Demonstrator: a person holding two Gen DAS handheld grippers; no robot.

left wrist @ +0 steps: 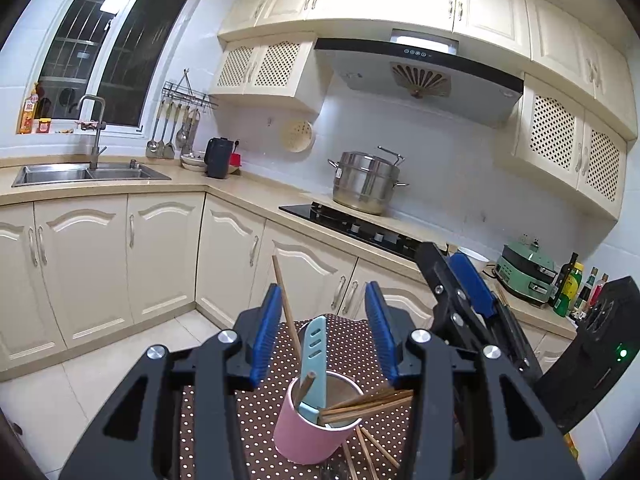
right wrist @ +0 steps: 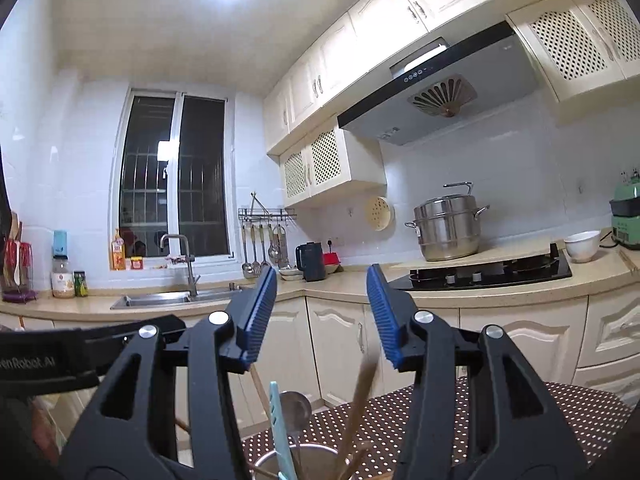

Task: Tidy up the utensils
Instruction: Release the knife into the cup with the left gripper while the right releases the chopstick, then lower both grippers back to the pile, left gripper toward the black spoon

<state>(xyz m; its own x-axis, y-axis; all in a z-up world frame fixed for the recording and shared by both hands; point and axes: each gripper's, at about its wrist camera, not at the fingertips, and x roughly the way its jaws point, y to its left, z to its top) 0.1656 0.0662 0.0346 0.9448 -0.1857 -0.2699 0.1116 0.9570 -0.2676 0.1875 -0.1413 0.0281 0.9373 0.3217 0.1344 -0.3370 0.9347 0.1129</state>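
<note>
A pink holder cup (left wrist: 306,432) stands on the brown polka-dot cloth (left wrist: 256,412). It holds a light blue spatula (left wrist: 313,356) and several wooden chopsticks (left wrist: 368,402); one long chopstick (left wrist: 285,300) leans up and left. More chopsticks (left wrist: 370,452) lie on the cloth beside the cup. My left gripper (left wrist: 322,334) is open above the cup, holding nothing. My right gripper (right wrist: 322,316) is open and empty above a cup rim (right wrist: 308,454), with the blue spatula (right wrist: 277,424), a metal ladle (right wrist: 295,406) and chopsticks (right wrist: 360,404) below it. The right gripper also shows in the left wrist view (left wrist: 464,284).
Cream cabinets (left wrist: 160,256) run under the counter. A sink (left wrist: 88,172) sits at the left, and a steel steamer pot (left wrist: 366,182) on the black hob (left wrist: 360,226). A green appliance (left wrist: 526,270) and bottles (left wrist: 570,284) stand at the right.
</note>
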